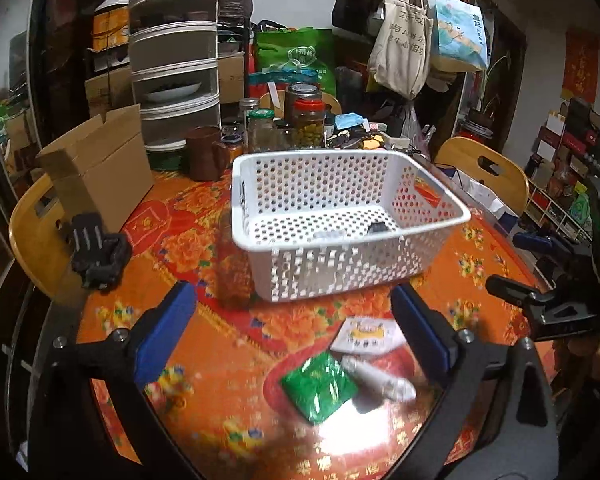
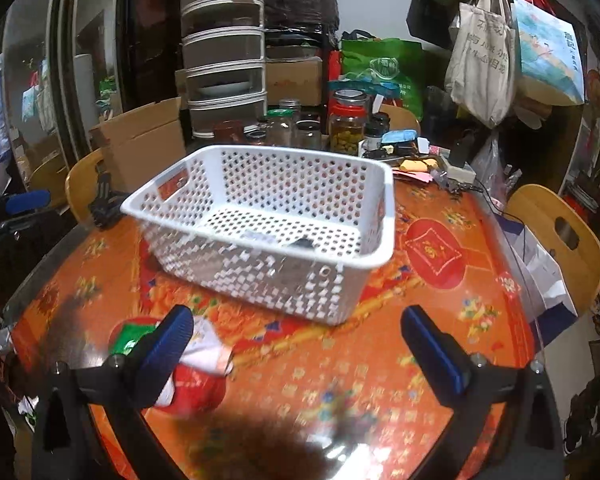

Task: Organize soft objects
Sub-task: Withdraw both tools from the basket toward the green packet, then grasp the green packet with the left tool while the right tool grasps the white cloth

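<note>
**A:** What is sitting nearest you, and what could go wrong with it?

**B:** I am holding my left gripper (image 1: 296,344) with its jaws spread wide and empty, hovering over the near part of the desk (image 1: 204,240). Between them I am seeing a green foil packet (image 1: 319,387), a whitish tube-like item (image 1: 380,380) lying against its right edge, and a white printed packet (image 1: 367,335) just beyond. They are crowding each other, so I judge that closing on one could drag or pinch a neighbour. The foil is probably slippery, and the picture is blurring, so I am not trusting my aim.

**A:** And your other side?

**B:** My right gripper (image 2: 300,340) is also standing wide and holding nothing. Its left finger is covering part of the white packet (image 2: 206,346), with the green one (image 2: 134,338) peeking out behind. A dark blur is smearing the bottom of that view; I cannot tell what it is.

**A:** Where is the free room?

**B:** The bare stretch of desk under my right jaws is giving me room. The desk's near rim is curving close below both grippers, so a nudged packet could slide off.

**A:** Farther out?

**B:** The white perforated basket (image 1: 340,216) is standing mid-desk, holding a small dark item (image 1: 380,227) and something pale. Its rim could catch my fingers. Behind it, glass jars (image 1: 308,120) and a cardboard box (image 1: 100,160) are crowding the far edge.
</note>
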`<action>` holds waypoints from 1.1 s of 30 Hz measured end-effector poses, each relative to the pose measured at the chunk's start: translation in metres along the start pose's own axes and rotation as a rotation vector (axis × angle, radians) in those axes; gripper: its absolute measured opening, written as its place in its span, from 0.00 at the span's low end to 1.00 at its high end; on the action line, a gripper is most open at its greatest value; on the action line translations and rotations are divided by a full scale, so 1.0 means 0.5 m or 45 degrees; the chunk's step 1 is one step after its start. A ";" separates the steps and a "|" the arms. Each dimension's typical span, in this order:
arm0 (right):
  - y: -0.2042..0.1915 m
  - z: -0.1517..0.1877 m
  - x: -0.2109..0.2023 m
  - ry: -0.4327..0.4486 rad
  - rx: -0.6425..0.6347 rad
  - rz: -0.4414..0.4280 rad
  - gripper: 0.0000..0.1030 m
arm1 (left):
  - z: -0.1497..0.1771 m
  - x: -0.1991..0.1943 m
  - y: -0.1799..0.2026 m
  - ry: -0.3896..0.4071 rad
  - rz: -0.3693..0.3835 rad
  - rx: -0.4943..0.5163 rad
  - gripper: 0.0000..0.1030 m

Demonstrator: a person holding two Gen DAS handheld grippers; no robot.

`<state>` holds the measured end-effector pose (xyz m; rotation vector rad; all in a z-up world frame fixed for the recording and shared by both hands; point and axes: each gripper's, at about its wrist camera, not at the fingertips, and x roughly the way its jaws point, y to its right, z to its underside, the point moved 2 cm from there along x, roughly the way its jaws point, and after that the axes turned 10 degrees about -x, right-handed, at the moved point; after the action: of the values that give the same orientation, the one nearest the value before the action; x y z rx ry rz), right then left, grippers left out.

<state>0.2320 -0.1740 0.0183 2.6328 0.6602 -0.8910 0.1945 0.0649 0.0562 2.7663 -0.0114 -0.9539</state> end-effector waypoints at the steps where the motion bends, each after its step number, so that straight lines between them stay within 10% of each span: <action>1: -0.008 0.009 -0.003 0.004 0.000 -0.004 1.00 | 0.018 -0.005 -0.004 0.003 -0.006 -0.007 0.95; 10: -0.098 0.123 -0.017 0.037 0.044 -0.082 0.94 | 0.193 0.053 -0.032 -0.157 0.010 -0.053 0.95; 20: -0.116 0.182 -0.010 0.004 0.124 -0.133 0.83 | 0.240 0.166 -0.029 -0.274 0.016 -0.073 0.93; 33: -0.127 0.182 -0.011 0.016 0.120 -0.159 0.83 | 0.249 0.224 -0.014 -0.305 -0.029 -0.048 0.58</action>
<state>0.1507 -0.1582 -0.0559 2.7067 0.8131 -0.9635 0.2064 0.0380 -0.1087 2.6068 0.0002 -1.2722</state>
